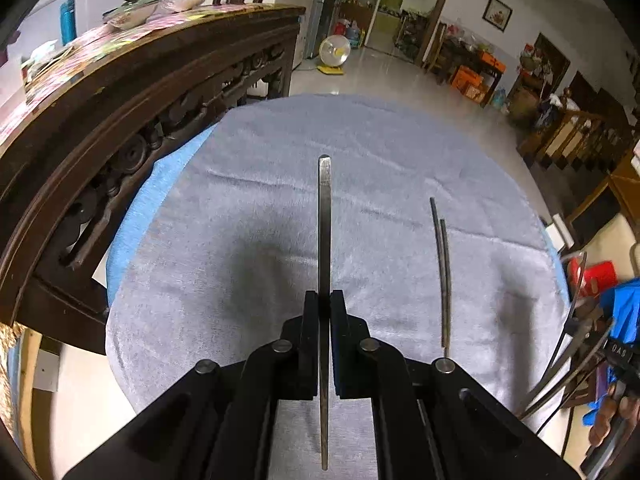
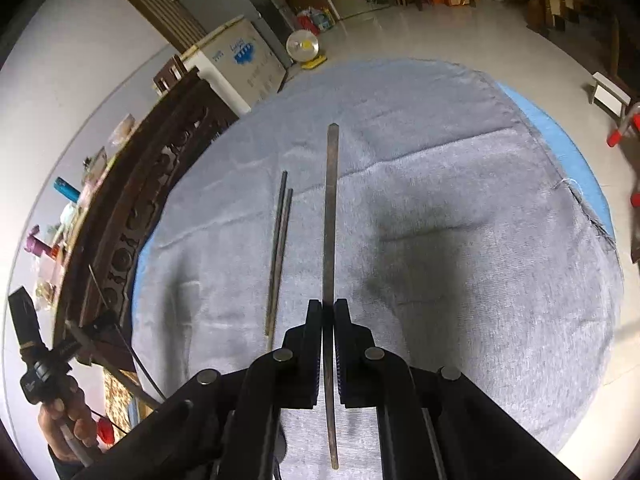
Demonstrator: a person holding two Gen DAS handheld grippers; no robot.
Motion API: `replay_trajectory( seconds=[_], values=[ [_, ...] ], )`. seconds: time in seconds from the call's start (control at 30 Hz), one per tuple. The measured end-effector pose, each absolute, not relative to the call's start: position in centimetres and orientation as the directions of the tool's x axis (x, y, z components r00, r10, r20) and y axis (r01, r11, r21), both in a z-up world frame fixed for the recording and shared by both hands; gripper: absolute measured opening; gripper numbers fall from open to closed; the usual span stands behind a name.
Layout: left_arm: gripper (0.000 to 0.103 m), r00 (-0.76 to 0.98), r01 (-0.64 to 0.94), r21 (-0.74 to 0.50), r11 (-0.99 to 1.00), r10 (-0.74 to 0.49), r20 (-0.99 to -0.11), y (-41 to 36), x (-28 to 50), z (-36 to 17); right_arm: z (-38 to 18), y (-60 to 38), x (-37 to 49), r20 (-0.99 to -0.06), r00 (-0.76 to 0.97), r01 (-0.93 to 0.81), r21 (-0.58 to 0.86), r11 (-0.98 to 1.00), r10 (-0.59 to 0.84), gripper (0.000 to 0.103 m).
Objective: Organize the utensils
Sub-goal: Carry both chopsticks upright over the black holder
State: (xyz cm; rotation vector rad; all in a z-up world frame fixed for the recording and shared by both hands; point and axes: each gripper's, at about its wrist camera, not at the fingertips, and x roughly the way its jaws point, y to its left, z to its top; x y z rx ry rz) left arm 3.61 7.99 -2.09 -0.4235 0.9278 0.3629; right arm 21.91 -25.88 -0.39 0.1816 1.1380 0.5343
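**Two chopsticks clamped, one pair on the cloth**

Left chopstick point(image 1: 325, 248): clamped between the closed jaws of the left gripper point(image 1: 325, 304), pointing toward 12 o'clock, lifted above the grey cloth point(image 1: 248, 216). Right chopstick point(image 2: 330, 216): clamped the same way in the right gripper point(image 2: 329, 312), also toward 12 o'clock, off the cloth. Dark pair of chopsticks point(image 1: 442, 268) lying side by side on the cloth, touching, at 3 o'clock of the left gripper, at 10 o'clock of the right one. Blue mat point(image 2: 560, 144) under the cloth. Carved wooden table point(image 1: 132, 112) at 10 o'clock. Small fan point(image 1: 335, 50) on the floor at 12 o'clock.
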Motion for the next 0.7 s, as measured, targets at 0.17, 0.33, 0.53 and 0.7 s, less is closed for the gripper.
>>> replay_trajectory(
  seconds=[0.17,0.33,0.53,0.7],
  values=[
    [0.005,0.609,-0.491,-0.268,0.829,0.107,-0.786,8.5,2.0,-0.2,0.8,-26.8,20.5,-0.768,0.37,-0.298,0.435,0.85,0.522,0.007],
    [0.005,0.653,-0.491,-0.311,0.814,0.107,-0.75,8.5,0.9,0.8,2.6,-28.0,18.8,-0.708,0.442,-0.3,0.462,0.834,0.551,0.007],
    [0.005,0.699,-0.49,-0.349,0.799,0.121,-0.705,8.0,-0.1,2.0,4.9,-28.4,17.2,-0.648,0.504,-0.322,0.473,0.82,0.571,0.007],
    [0.005,0.728,-0.49,-0.384,0.783,0.125,-0.674,7.9,-0.8,2.9,6.1,-28.8,16.2,-0.609,0.531,-0.332,0.489,0.806,0.589,0.007]
  ],
)
